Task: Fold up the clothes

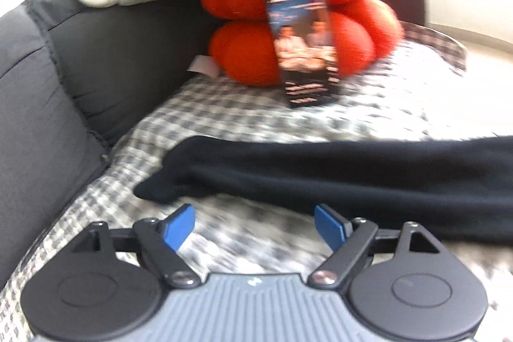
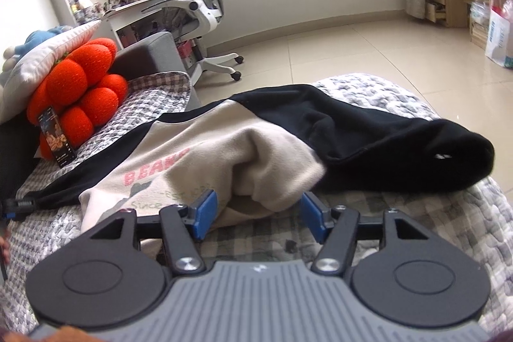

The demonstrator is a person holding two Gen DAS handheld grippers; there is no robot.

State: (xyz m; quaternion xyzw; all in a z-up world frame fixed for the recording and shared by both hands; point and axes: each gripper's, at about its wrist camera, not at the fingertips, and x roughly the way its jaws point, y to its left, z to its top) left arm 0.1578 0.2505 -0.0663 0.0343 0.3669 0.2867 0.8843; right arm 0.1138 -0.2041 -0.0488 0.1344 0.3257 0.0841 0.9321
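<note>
A black-and-beige sweatshirt [image 2: 256, 137] lies crumpled across the checkered cover [image 2: 400, 213]. The right gripper [image 2: 258, 215] has its jaws apart around a beige fold; the left gripper [image 1: 255, 225], jaws apart, hovers just short of the black sleeve [image 1: 336, 172]. A red cushion [image 1: 304, 21] sits behind.

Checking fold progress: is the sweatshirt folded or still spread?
Not neatly folded: the sweatshirt lies rumpled on the checked cover, one black sleeve stretched out.

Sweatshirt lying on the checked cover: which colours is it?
Black and beige sweatshirt, clearest in the right wrist view.
</note>
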